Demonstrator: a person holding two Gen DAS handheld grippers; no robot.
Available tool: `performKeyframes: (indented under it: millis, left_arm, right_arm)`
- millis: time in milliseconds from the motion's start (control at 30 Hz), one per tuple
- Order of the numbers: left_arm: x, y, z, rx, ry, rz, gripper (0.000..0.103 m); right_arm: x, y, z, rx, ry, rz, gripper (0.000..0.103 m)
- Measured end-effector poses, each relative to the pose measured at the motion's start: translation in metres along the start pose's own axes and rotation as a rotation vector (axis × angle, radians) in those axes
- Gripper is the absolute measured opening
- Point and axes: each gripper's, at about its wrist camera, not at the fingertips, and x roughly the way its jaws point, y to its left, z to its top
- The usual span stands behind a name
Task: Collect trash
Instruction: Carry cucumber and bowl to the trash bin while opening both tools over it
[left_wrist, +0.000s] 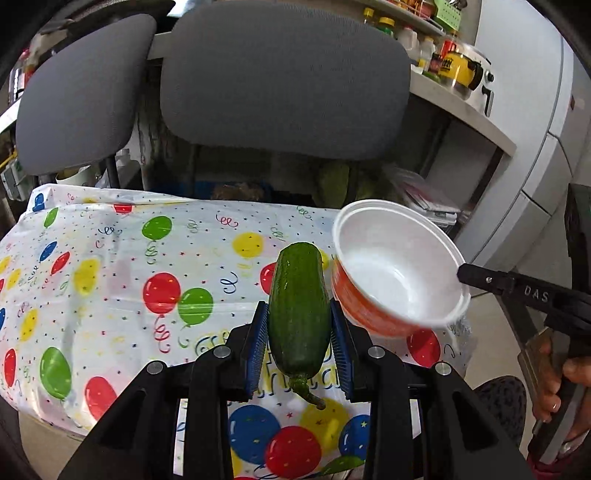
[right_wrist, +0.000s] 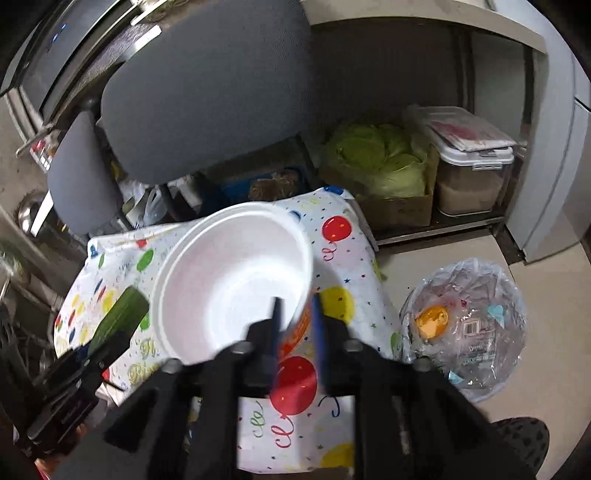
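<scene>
Between the blue pads (left_wrist: 257, 347) of the left gripper (left_wrist: 299, 350) a green cucumber (left_wrist: 299, 314) is clamped, the jaws part-way closed against its sides, its stem end hanging toward 6 o'clock. In the right wrist view the right gripper (right_wrist: 297, 332) is seen with its jaws standing a little apart, the wall of a white foam bowl (right_wrist: 232, 280) with an orange outside lying between them; whether the pads press on it cannot be told, as that part is blurred. In the left wrist view the bowl (left_wrist: 399, 266) is tilted at 2 o'clock from the cucumber, just beside it, with a black finger (left_wrist: 480, 277) at its rim. A hand (left_wrist: 561, 384) is seen on the handle at 4 o'clock, partly cut off. Both grippers are angled down over a balloon-printed tablecloth (left_wrist: 110, 277). A bin lined with clear plastic (right_wrist: 465, 325) stands on the floor at 3 o'clock in the right wrist view, its contents hard to make out
</scene>
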Motion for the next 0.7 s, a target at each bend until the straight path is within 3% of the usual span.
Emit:
performKeyframes:
  millis: [33, 333, 533, 700]
  left_arm:
    - [0.003, -0.001, 0.0, 0.0, 0.005, 0.008, 0.034]
    - [0.001, 0.004, 0.002, -0.01, -0.016, 0.028, 0.034]
    - [0.0, 0.007, 0.001, -0.021, -0.036, -0.005, 0.034]
    - [-0.016, 0.001, 0.001, -0.011, -0.072, -0.042, 0.034]
  right_arm:
    - [0.002, 0.002, 0.0, -0.013, -0.001, -0.007, 0.052]
    - [0.013, -0.002, 0.007, 0.001, -0.01, 0.002, 0.052]
    - [0.019, 0.004, 0.005, 0.0, 0.003, -0.026, 0.008]
    - [-0.006, 0.0, 0.003, 0.022, -0.065, -0.025, 0.006]
